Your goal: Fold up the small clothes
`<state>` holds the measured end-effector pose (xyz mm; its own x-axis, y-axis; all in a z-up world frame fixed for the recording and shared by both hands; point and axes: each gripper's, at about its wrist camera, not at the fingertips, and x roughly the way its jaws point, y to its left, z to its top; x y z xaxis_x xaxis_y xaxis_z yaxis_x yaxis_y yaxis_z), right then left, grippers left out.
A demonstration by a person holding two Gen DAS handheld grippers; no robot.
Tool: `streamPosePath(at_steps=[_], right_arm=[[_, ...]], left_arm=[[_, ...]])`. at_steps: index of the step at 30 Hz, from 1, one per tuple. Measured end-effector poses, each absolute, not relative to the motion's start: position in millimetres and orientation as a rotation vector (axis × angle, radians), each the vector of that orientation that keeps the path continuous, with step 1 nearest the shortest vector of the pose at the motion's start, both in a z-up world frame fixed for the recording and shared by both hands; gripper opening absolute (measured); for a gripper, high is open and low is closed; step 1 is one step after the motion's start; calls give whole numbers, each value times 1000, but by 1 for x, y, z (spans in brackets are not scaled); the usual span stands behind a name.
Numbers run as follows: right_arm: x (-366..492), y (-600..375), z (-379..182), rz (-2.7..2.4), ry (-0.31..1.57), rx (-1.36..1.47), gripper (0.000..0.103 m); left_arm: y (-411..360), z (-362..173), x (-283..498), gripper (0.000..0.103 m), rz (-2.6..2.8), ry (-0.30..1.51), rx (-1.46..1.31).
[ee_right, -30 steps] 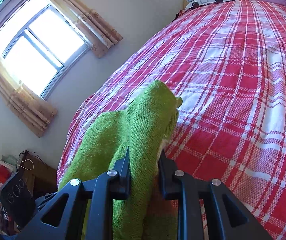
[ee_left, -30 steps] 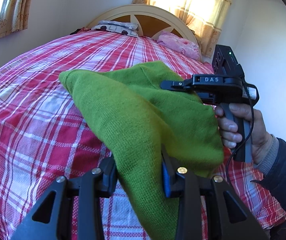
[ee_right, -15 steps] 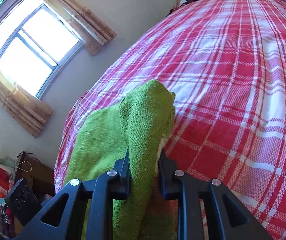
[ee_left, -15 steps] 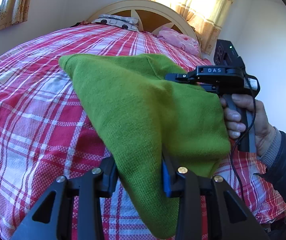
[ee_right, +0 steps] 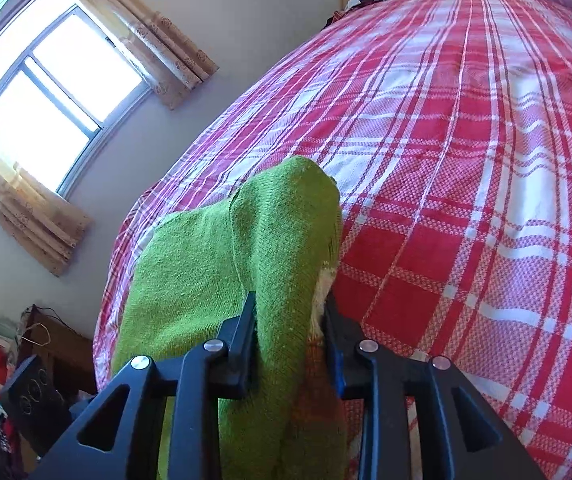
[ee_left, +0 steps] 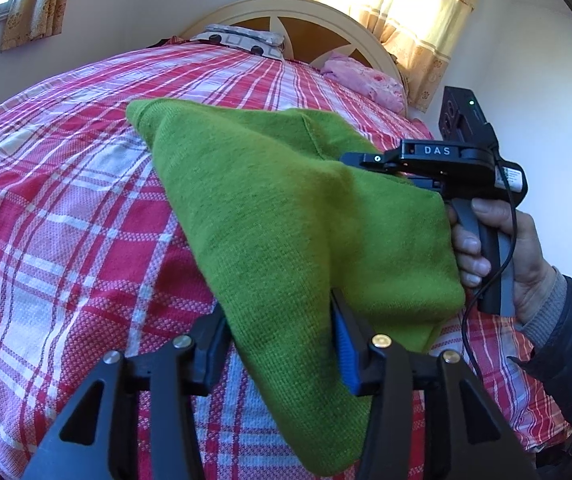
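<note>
A small green knitted garment hangs between my two grippers above the red plaid bed. My left gripper is shut on its near edge, and cloth droops below the fingers. My right gripper shows in the left wrist view at the right, held by a hand, shut on the garment's far right edge. In the right wrist view the right gripper pinches a fold of the green garment, which trails down to the left.
Pillows and a pink bundle lie at the wooden headboard. A curtained window is on the left wall, with clutter and a dark cabinet beside the bed. The plaid bedspread stretches ahead.
Both grippers have carried the green garment forward over the bed and a little lower. Its far corner now lies spread further up the bedspread. Both grips are unchanged.
</note>
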<state>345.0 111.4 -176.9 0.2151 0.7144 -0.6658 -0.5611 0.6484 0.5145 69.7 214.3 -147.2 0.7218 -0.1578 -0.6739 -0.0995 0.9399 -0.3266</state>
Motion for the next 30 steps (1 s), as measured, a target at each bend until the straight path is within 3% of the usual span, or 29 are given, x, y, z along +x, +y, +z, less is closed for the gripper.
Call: streamPosePath(at_steps=[5, 8, 10, 12, 17, 20, 22, 29, 30], right_arm=[[332, 98, -162, 850, 970, 142, 36], [314, 81, -143, 853, 891, 150, 37], [299, 70, -130, 869, 834, 170, 48], [285, 65, -122, 897, 800, 201, 57], [253, 89, -130, 1024, 869, 125, 57], [255, 93, -152, 898, 930, 25, 56], [268, 82, -167, 887, 971, 103, 56], [244, 68, -141, 835, 876, 58, 57], [234, 63, -134, 814, 840, 46, 62]], left_arm=[[212, -126, 63, 52, -8, 760, -320], [216, -105, 55, 65, 20, 688, -294], [221, -91, 53, 80, 65, 632, -284], [226, -87, 58, 85, 89, 608, -278], [240, -114, 94, 85, 207, 691, -239], [248, -136, 101, 91, 217, 724, -280], [252, -148, 102, 100, 216, 731, -301], [254, -141, 81, 101, 226, 714, -375], [251, -133, 75, 101, 234, 708, -365]])
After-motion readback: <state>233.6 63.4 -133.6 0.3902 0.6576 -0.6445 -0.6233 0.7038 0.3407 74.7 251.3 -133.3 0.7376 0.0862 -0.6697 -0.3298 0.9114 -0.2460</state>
